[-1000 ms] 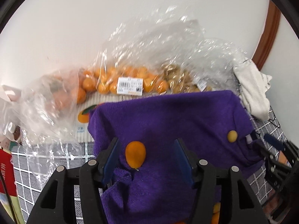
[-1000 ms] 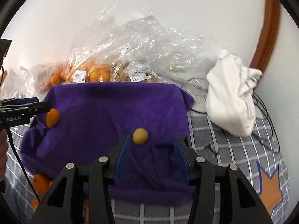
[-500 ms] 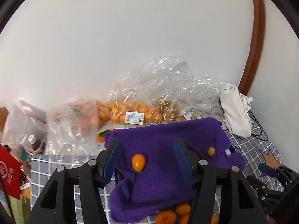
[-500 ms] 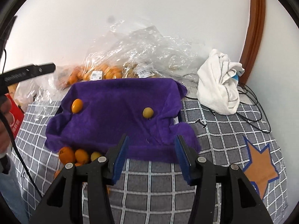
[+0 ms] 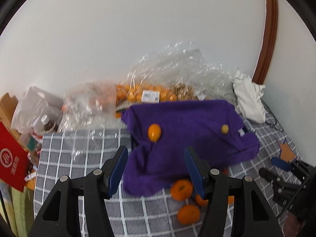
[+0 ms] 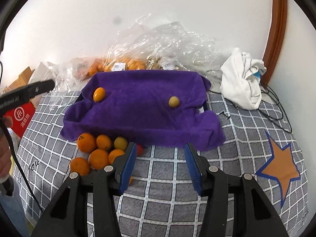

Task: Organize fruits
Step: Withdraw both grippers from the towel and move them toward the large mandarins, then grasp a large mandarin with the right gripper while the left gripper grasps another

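A purple towel (image 6: 142, 108) drapes over a box on the grey checked cloth. On it lie an orange kumquat (image 6: 99, 94) at the left and a yellow fruit (image 6: 173, 101) at the right; both also show in the left wrist view, kumquat (image 5: 154, 132), yellow fruit (image 5: 225, 128). Several oranges (image 6: 92, 150) lie in a pile at the towel's front left edge, also in the left wrist view (image 5: 181, 189). My left gripper (image 5: 156, 171) is open and empty, above the towel's front. My right gripper (image 6: 160, 164) is open and empty, in front of the towel.
Clear plastic bags of oranges (image 5: 146, 94) and other produce (image 6: 167, 45) stand against the wall behind the towel. A white cloth (image 6: 242, 79) lies at the back right with cables. A red packet (image 5: 11, 158) and clutter sit at the left.
Both grippers have pulled back and up from the towel, so the fruits on it look farther away. The pile of oranges in front came into view. Both stay open.
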`<state>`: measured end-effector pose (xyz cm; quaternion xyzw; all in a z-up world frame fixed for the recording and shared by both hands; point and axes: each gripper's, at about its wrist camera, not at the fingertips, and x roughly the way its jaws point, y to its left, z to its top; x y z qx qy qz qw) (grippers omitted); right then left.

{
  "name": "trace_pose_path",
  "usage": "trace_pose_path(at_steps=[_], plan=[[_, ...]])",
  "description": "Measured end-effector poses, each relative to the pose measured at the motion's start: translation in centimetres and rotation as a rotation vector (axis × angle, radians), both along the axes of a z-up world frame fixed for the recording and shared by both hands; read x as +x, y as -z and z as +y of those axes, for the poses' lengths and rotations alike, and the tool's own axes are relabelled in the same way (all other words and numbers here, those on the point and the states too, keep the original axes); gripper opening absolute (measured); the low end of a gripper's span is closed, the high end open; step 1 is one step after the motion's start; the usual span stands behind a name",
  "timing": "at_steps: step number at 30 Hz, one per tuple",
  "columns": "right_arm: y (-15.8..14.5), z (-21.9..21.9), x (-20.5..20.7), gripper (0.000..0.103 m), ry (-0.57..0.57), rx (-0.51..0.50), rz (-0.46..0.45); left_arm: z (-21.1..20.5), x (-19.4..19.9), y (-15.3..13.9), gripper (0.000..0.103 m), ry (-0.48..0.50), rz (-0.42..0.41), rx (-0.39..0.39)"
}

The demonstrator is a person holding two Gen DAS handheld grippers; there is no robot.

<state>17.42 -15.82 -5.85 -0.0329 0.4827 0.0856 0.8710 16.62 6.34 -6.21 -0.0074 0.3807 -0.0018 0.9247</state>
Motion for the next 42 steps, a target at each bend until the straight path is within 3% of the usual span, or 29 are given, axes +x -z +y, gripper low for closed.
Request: trace_pose_path(at_steps=[7, 13, 19, 24, 32, 36, 42], plan=[[0.5, 0.5, -1.3, 0.050, -0.011, 0.012, -0.032, 1.7, -3.1, 2.5, 0.057, -0.049, 0.039, 0.002], [2.7, 0.8, -2.4, 0.050, -0.023, 0.072, 0.005, 3.6, -5.0, 6.9, 0.057, -0.099, 0.133, -0.044], [4.5, 1.9, -3.4, 0.044, -0.084, 0.093, 0.022, 3.8, -6.2, 9.8, 0.057, -0.118, 0.172, -0.047], [6.0, 3.2, -3.4, 0.044, -0.134, 0.103, 0.047, 3.7, -6.5, 10.5, 0.057, -0.106, 0.184, -0.056], [7.6, 4.4, -2.2, 0.044, -0.168, 0.123, 0.083, 4.4, -6.7, 10.5, 0.057, -0.082, 0.179, -0.144], [8.6, 4.7, -1.8, 0.040, -0.164, 0.103, 0.091, 4.1, -6.6, 10.7, 0.057, -0.081, 0.193, -0.127], [7.9, 4.0, -2.8, 0.037, -0.180, 0.094, 0.050, 3.7, -6.6, 10.5, 0.057, -0.058, 0.185, -0.163]])
